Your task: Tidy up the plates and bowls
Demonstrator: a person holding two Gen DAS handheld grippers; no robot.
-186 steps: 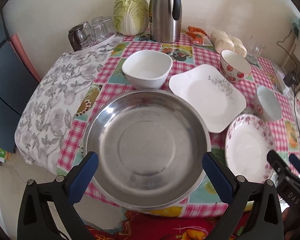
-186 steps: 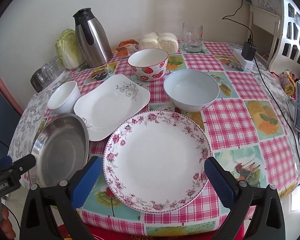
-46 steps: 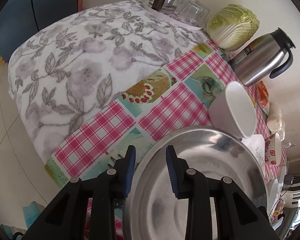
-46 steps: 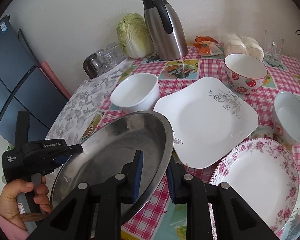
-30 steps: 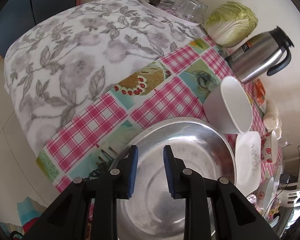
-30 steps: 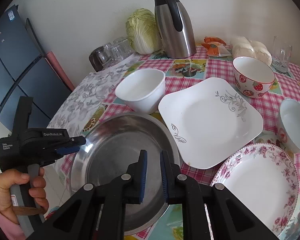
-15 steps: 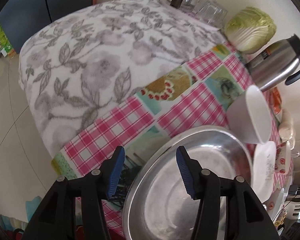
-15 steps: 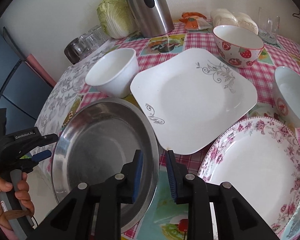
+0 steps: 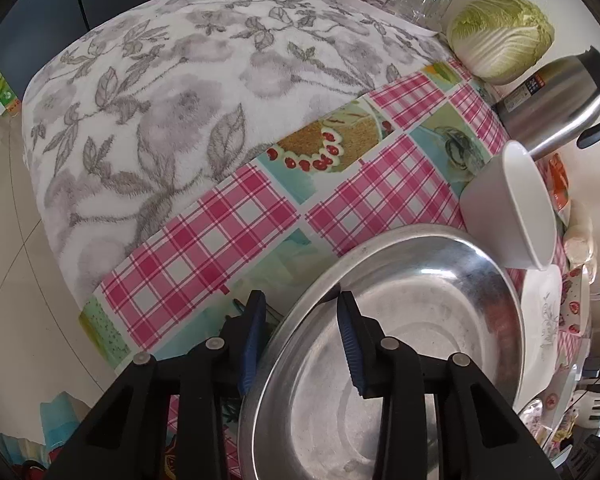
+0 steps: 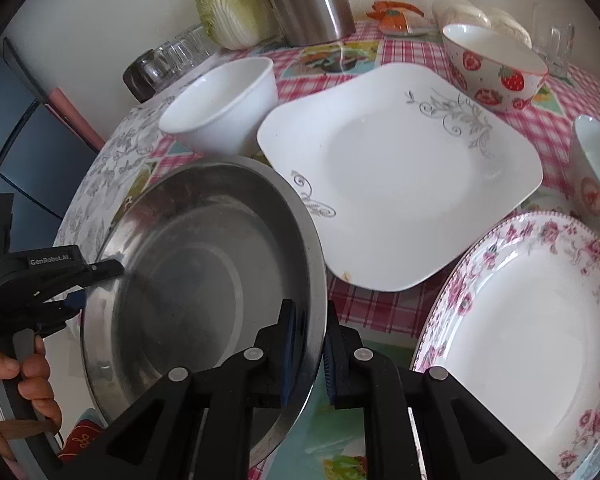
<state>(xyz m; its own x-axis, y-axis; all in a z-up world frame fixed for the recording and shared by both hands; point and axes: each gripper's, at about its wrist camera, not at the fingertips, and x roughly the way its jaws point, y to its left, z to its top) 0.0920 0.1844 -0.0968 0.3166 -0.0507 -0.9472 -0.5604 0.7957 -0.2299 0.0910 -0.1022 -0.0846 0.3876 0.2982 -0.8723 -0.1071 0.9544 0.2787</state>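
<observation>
A round steel basin [image 10: 188,264] is at the table's near left corner, tilted. My right gripper [image 10: 306,350] is shut on its right rim. My left gripper [image 9: 300,340] straddles its left rim with the jaws apart; it also shows in the right wrist view [image 10: 80,276]. The basin [image 9: 400,360] fills the lower right of the left wrist view. A white square bowl [image 10: 224,108] stands just behind the basin. A white square plate [image 10: 396,168] lies to the right, a floral round plate [image 10: 528,328] in front of it. A strawberry bowl [image 10: 496,68] and a small white bowl [image 10: 596,176] stand further right.
A steel thermos jug [image 10: 308,0], a cabbage [image 10: 232,4] and upturned glasses [image 10: 168,60] stand along the back by the wall. A grey floral cloth [image 9: 180,92] covers the table's left part. The table edge and floor are close on the left.
The left gripper's jaws have opened wider around the basin's rim. The right gripper stays clamped on the opposite rim and the basin has tilted, with the view closer to the square plate.
</observation>
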